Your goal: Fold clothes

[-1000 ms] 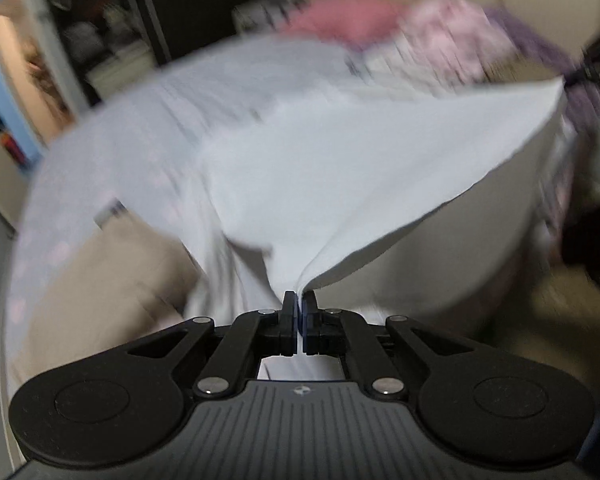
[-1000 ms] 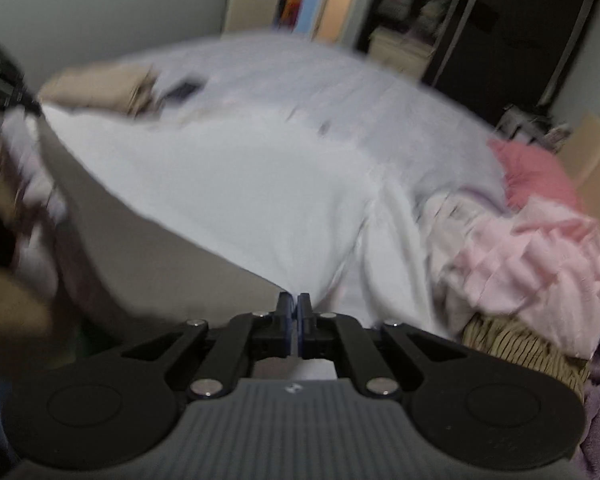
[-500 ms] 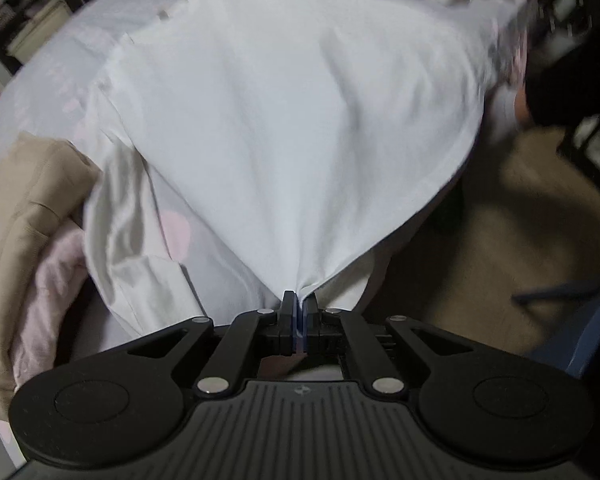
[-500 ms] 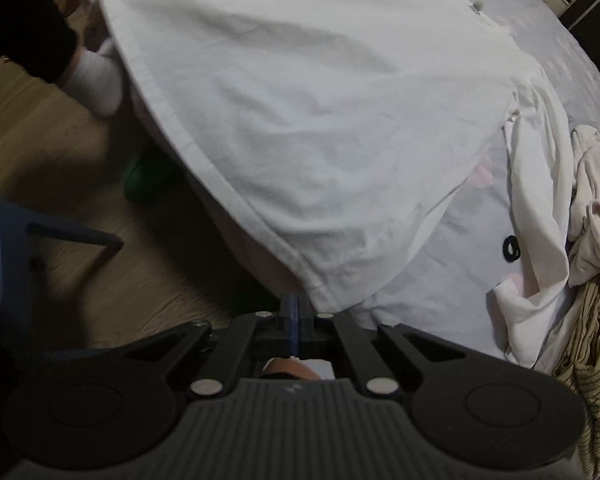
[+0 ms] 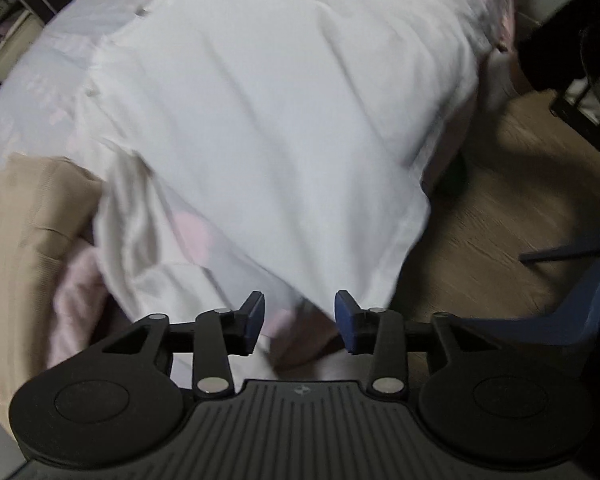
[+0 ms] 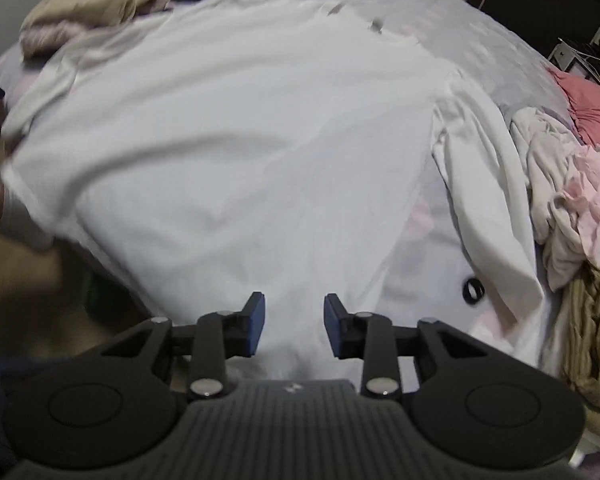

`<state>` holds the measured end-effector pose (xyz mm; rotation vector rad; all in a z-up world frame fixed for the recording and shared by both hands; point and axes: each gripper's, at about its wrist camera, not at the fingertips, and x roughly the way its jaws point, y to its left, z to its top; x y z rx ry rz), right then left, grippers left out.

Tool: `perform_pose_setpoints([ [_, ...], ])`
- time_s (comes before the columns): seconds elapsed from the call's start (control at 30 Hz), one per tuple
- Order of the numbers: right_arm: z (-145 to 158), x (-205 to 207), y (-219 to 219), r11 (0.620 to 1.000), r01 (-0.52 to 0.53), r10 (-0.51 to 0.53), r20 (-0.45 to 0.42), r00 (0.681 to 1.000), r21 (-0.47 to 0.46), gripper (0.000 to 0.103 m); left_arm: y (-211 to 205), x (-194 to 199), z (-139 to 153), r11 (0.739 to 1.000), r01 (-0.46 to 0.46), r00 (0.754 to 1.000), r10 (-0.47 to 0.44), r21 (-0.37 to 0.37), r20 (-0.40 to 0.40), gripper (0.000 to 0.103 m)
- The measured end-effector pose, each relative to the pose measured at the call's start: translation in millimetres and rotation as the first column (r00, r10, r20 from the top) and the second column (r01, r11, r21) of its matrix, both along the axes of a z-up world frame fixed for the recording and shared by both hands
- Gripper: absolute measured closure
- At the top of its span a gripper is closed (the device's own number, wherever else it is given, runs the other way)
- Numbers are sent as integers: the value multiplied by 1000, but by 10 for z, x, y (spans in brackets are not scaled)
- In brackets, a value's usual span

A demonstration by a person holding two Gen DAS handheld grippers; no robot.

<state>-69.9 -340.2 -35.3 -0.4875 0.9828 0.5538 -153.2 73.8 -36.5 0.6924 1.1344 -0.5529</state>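
A large white shirt lies spread flat across the bed, its hem hanging over the near edge. In the right wrist view the same white shirt fills the middle, one long sleeve trailing down on the right. My left gripper is open just short of the hem corner, nothing between its blue pads. My right gripper is open too, hovering over the shirt's near hem with the cloth lying loose beneath it.
A beige folded garment sits left of the shirt. A heap of pink and cream clothes and a striped tan garment lie on the right. The wood floor and a blue chair are beside the bed.
Both grippers were shut on the shirt's hem corners and carried it down onto the bed. Now both have opened and let the shirt go, and it lies flat.
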Motion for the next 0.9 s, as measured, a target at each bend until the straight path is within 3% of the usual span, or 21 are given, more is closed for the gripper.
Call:
perform_pose_setpoints([
  [0.17, 151, 88, 250, 998, -45, 44, 17, 999, 44, 62, 417, 334, 11, 978, -202, 978, 204, -61, 37, 60],
  [0.4, 317, 63, 652, 987, -123, 123, 12, 992, 101, 60, 1030, 459, -380, 881, -465, 885, 463, -91, -36, 60],
  [0.5, 302, 20, 851, 981, -171, 171, -1, 985, 94, 60, 1168, 540, -468, 846, -515, 857, 509, -136, -79, 60],
  [0.7, 337, -56, 1085, 969, -225, 226, -4, 974, 103, 60, 1233, 769, -480, 813, -540, 838, 542, -218, -52, 54],
  [0.77, 355, -63, 1124, 967, -231, 233, -1, 973, 108, 60, 1275, 839, -511, 799, -551, 832, 548, -241, -85, 55],
  [0.8, 364, -66, 1143, 966, -234, 236, 0, 972, 111, 59, 1295, 874, -526, 791, -556, 829, 550, -253, -101, 69],
  [0.83, 372, -69, 1162, 965, -238, 239, 2, 971, 114, 59, 1317, 904, -534, 783, -563, 825, 552, -267, -119, 101],
  [0.9, 390, -75, 1201, 962, -244, 245, 5, 969, 119, 59, 1364, 921, -476, 754, -576, 816, 556, -315, -161, 101],
])
